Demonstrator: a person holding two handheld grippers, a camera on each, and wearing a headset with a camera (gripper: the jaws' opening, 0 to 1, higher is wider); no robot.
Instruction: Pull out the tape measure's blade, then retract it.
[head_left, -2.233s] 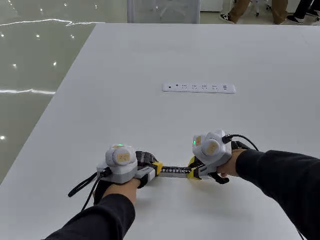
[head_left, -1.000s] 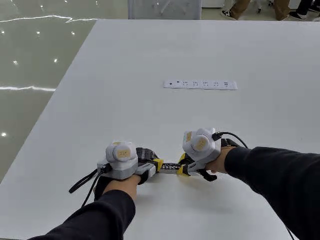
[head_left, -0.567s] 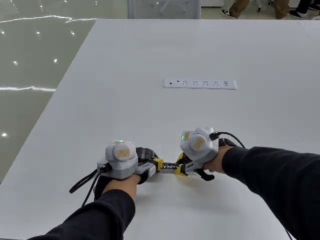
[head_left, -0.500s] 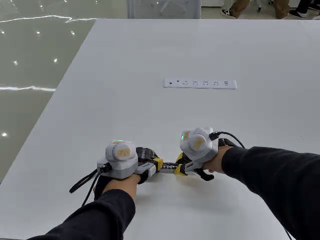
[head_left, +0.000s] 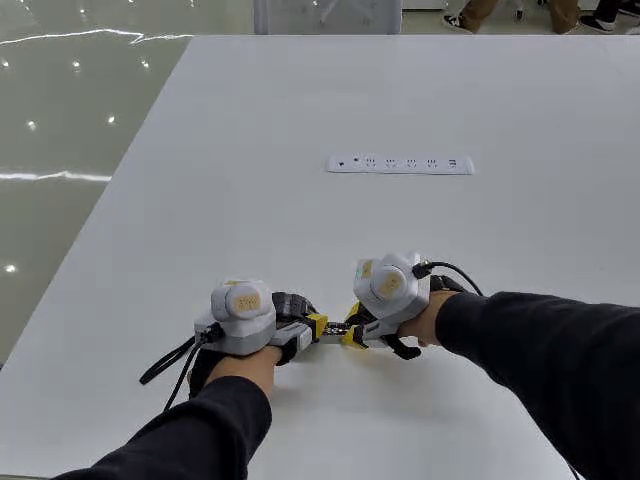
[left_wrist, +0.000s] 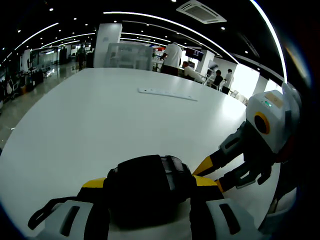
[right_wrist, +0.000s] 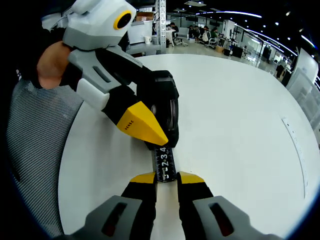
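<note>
The black tape measure case (left_wrist: 147, 187) sits between my left gripper's (left_wrist: 150, 184) yellow-tipped fingers, which are shut on it; in the head view the case (head_left: 291, 309) rests low on the white table. A short stretch of the blade (right_wrist: 164, 164), with numbers 2, 3, 4 showing, runs from the case (right_wrist: 162, 107) to my right gripper (right_wrist: 166, 177), which is shut on the blade's end. In the head view my right gripper (head_left: 348, 335) sits close to my left gripper (head_left: 312, 327), with only a little blade (head_left: 334, 328) between them.
A white power strip (head_left: 400, 164) lies flat farther back on the white table (head_left: 300, 150). The table's left edge drops to a glossy floor (head_left: 60, 120). People stand and sit beyond the far end (left_wrist: 175, 55). A black cable (head_left: 165, 362) trails from my left hand.
My right gripper has moved left toward the left gripper, and the exposed blade has shortened from a long strip to a short stub. The left gripper has kept hold of the case.
</note>
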